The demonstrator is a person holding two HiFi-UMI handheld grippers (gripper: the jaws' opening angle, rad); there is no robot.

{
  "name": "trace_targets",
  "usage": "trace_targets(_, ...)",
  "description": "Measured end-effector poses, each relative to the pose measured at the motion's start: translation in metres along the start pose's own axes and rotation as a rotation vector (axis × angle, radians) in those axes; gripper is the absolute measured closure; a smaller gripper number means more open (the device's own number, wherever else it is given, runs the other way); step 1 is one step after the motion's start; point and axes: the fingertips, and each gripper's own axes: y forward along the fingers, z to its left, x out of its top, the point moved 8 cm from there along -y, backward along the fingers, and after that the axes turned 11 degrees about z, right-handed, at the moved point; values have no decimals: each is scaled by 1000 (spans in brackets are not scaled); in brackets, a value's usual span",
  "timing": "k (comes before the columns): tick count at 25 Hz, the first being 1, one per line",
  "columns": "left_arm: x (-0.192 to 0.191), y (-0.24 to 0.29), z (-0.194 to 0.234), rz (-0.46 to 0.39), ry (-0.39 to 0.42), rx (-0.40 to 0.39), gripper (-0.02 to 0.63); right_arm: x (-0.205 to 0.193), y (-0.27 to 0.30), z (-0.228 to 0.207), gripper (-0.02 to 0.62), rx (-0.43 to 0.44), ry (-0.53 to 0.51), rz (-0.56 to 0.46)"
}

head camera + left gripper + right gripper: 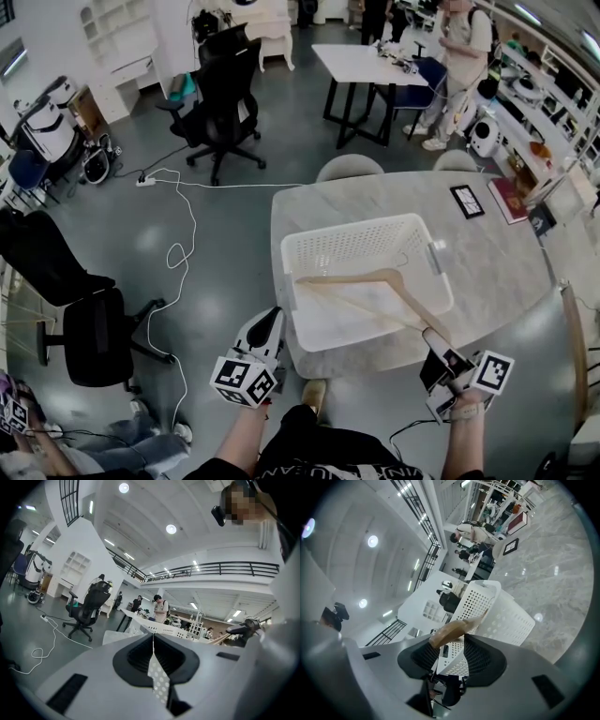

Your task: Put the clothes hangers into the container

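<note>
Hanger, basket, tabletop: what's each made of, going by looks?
Hanger: likely wood, with an even tan colour and a smooth, possibly varnished finish.
Basket: probably moulded plastic, matte white, with a regular grid of holes in the walls.
Tabletop: marble or a marble-look laminate, with pale grey veining; it is polished enough to reflect the ceiling lights.

The left gripper (273, 321) is held low at the person's left and points roughly level, away from the body; its jaws are pressed together with nothing between them; the left forearm (239, 433) reaches forward behind it. The right gripper (438, 347) is out at the right on the bare right forearm (462, 439), tipped slightly downward; its jaws stand wide apart, with the end of the wooden hanger (451, 628) lying between them, not clamped.
</note>
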Motion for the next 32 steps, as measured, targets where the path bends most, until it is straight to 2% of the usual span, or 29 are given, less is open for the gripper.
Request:
trace_targets(10,-6,-7,-18,-1,14,-26,594,-13,-15,2,451,39,-5,-31)
trace_targets(21,-17,-42,-35,-9,31,-10,594,-50,-13,9,451,105,-12,13)
trace_targets(25,-25,-56,-45,-6,33,-17,594,-71,-7,17,454,85,-84,51)
trace_targets(29,-35,-70,-59,-3,32,-28,595,-88,-10,26,528,92,-136,10)
trace_targets(32,-45,-80,-70,1,36,-40,594,-102,-15,34,545,114,-183,-10)
